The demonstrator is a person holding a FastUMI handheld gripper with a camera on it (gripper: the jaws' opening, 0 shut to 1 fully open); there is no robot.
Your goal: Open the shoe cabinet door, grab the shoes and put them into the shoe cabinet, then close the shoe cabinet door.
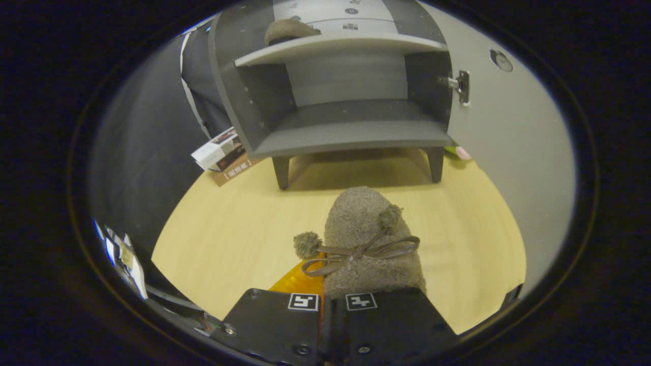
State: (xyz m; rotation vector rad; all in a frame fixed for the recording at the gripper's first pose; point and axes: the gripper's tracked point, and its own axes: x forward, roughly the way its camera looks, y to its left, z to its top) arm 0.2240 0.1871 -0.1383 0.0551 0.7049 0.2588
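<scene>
Shoe — lower centre, toe toward the cabinet at top, its door swung right for loading; gripper jaws nearly together, apparently pinching its heel — second shoe already shelved.

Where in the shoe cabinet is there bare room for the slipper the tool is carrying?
The lower shelf of the shoe cabinet lies bare between its side walls, with the door swung open. The upper shelf already holds another slipper toward its left end. The tool appears shut on the fuzzy slipper, above bare floor.
</scene>
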